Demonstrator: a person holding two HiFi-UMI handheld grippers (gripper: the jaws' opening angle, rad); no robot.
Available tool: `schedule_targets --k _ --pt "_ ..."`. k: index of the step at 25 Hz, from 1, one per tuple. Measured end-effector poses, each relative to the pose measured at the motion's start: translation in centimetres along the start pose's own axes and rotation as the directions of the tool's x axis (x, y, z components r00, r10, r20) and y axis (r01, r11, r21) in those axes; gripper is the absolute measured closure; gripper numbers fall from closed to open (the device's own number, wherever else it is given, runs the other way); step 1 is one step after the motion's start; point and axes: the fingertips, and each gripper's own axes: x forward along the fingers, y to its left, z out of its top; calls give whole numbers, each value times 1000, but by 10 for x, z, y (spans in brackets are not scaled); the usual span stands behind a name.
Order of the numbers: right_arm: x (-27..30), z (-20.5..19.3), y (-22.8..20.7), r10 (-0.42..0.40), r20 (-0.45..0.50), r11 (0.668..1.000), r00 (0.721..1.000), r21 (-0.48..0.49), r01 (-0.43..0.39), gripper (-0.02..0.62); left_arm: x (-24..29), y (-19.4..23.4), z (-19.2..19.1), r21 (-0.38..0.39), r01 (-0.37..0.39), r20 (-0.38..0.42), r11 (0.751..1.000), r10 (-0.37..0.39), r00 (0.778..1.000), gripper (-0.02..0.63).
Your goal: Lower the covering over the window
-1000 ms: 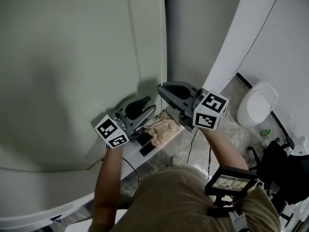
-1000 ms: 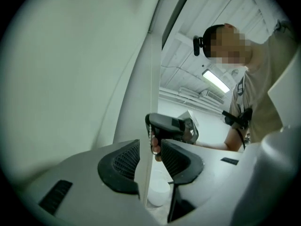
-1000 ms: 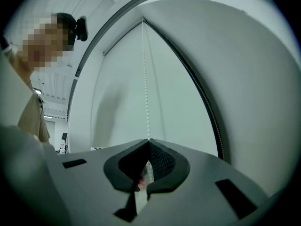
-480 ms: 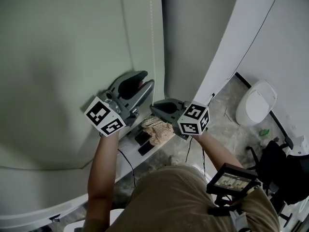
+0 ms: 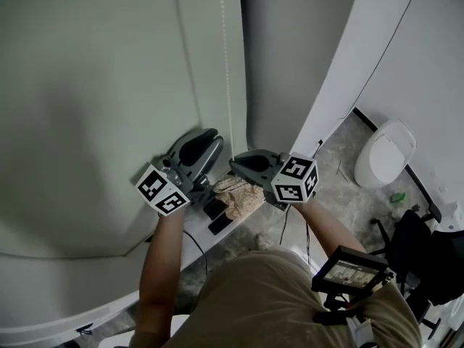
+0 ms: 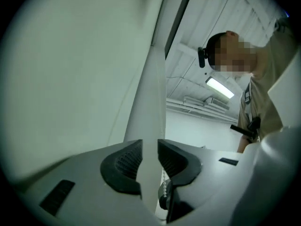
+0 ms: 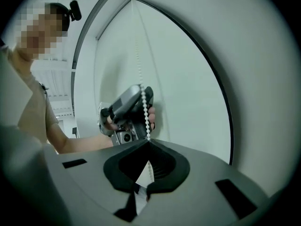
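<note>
A pale green roller blind covers the window. Its white bead chain hangs down along the blind's right edge. My right gripper is shut on the chain, which runs straight up from its closed tips. My left gripper is just left of the chain and slightly higher. Its jaws have just been closing and still stand a narrow gap apart. A few beads show low by the right pad, and no pad presses on them. The left gripper also appears in the right gripper view, behind the chain.
A crumpled cloth and dark flat objects lie on the sill below the grippers. A white wall rises at the right. On the floor stand a white toilet-like fixture and a black chair.
My right gripper has come down and left with the chain. The left gripper has risen beside the chain and its jaws have narrowed.
</note>
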Motion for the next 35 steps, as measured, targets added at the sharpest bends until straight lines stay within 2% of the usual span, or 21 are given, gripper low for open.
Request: schedule_targets --k 1,2,5,6,8,9,12,15,16,17,19,22,26,28,31,32,35 --pt "0 0 1 5 3 1000 1000 2 -5 588 1 -2 7 6 18 8 1000 -18 1000 472" --pt "1 0 2 9 5 1000 1000 1 -9 588 4 -5 11 22 35 -3 999 -35 999 437" --pt "2 0 7 17 8 1000 1000 -3 -17 588 20 -16 15 72 59 -47 996 -56 997 434" --pt "4 1 8 19 10 1000 1000 -3 -19 588 24 -18 15 90 52 -59 995 -46 997 437" --pt "6 3 8 16 13 1000 1000 -4 -16 588 28 -18 14 117 26 -72 993 -18 997 581" --pt "5 4 7 9 12 1000 1000 -8 -9 588 29 -18 14 118 15 -70 993 -7 997 588" --pt "1 3 2 -33 6 998 999 -48 33 588 25 -15 13 112 -9 -52 994 15 999 591" --pt "-7 3 5 -37 -10 987 999 -155 35 586 20 -11 11 118 -26 -39 993 31 999 591" --pt "-11 8 6 -21 4 985 1000 -172 21 576 19 -10 8 123 -32 -45 992 38 998 591" --pt "-16 18 7 -4 38 985 999 -170 10 531 18 -8 2 132 -37 -61 991 45 997 591" --pt "-30 50 6 5 144 990 990 -140 15 495 17 -9 -16 155 -40 -113 987 58 992 591" --pt "-44 93 4 -47 242 986 969 -142 83 495 17 -17 -50 124 -27 -160 992 47 986 591" --pt "-45 122 16 -77 267 964 961 -225 140 497 14 -32 -71 86 -4 -172 996 19 985 591" --pt "-42 128 26 -71 265 957 962 -255 141 497 9 -37 -74 73 3 -170 997 10 985 591" --pt "-37 127 28 -111 251 946 962 -269 180 514 4 -42 -74 55 3 -156 998 5 988 591" --pt "-36 127 27 -115 249 949 962 -259 181 556 4 -44 -72 53 3 -155 999 5 988 591" --pt "-34 126 28 -87 247 970 965 -200 139 581 3 -45 -71 52 -2 -153 999 10 988 591"
